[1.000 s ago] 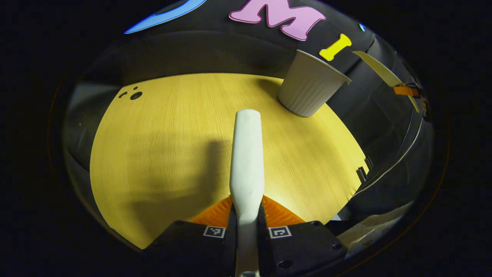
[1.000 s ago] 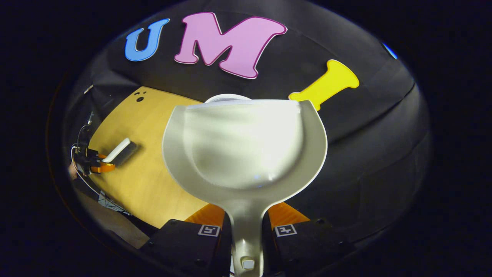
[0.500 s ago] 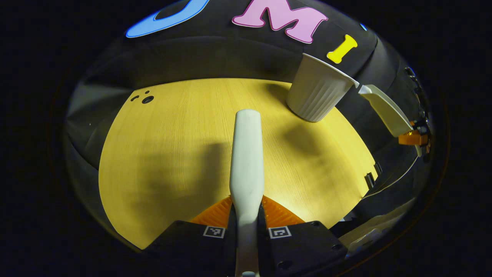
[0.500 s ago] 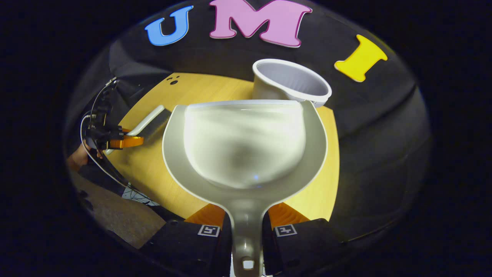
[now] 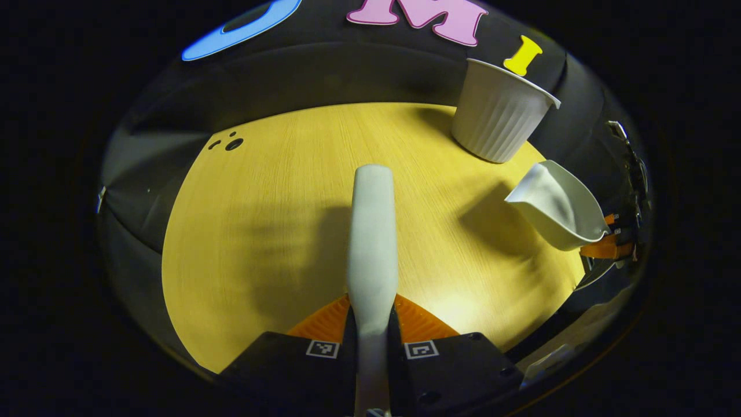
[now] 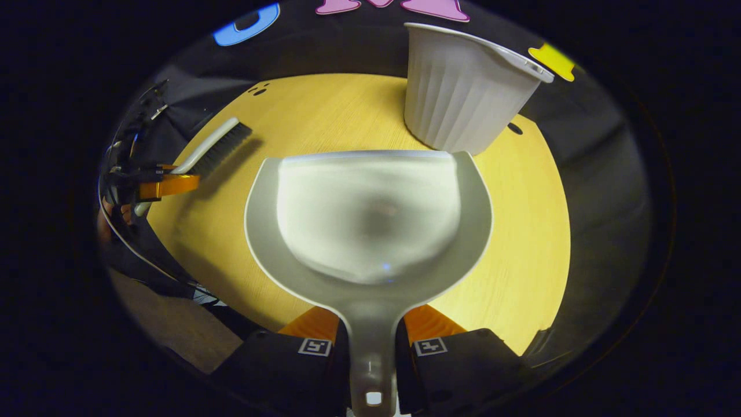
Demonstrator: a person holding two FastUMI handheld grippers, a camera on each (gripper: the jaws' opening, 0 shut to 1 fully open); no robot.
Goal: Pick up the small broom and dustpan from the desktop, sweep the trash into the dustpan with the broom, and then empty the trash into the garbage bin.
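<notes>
In the left gripper view my left gripper (image 5: pixel 372 324) is shut on the white handle of the small broom (image 5: pixel 371 237), which points forward over the yellow wooden table (image 5: pixel 260 231). In the right gripper view my right gripper (image 6: pixel 370 333) is shut on the handle of the white dustpan (image 6: pixel 368 223); the pan looks empty and hangs over the table. The white ribbed garbage bin (image 6: pixel 463 87) stands just beyond the pan's front edge. From the left gripper view, the dustpan (image 5: pixel 556 202) hangs at the right, below the bin (image 5: pixel 498 113). The broom (image 6: pixel 217 147) with dark bristles and the left gripper (image 6: pixel 165 185) show at left.
Small dark holes (image 5: pixel 231 143) mark the table's far left corner, and one more hole (image 6: pixel 514 128) lies right of the bin. A hand and cables (image 6: pixel 116 208) are behind the left gripper. The table's near edge runs just in front of both grippers.
The dustpan has come down and back from over the bin toward the table, and the bin now stands beyond its front edge. The broom has hardly moved.
</notes>
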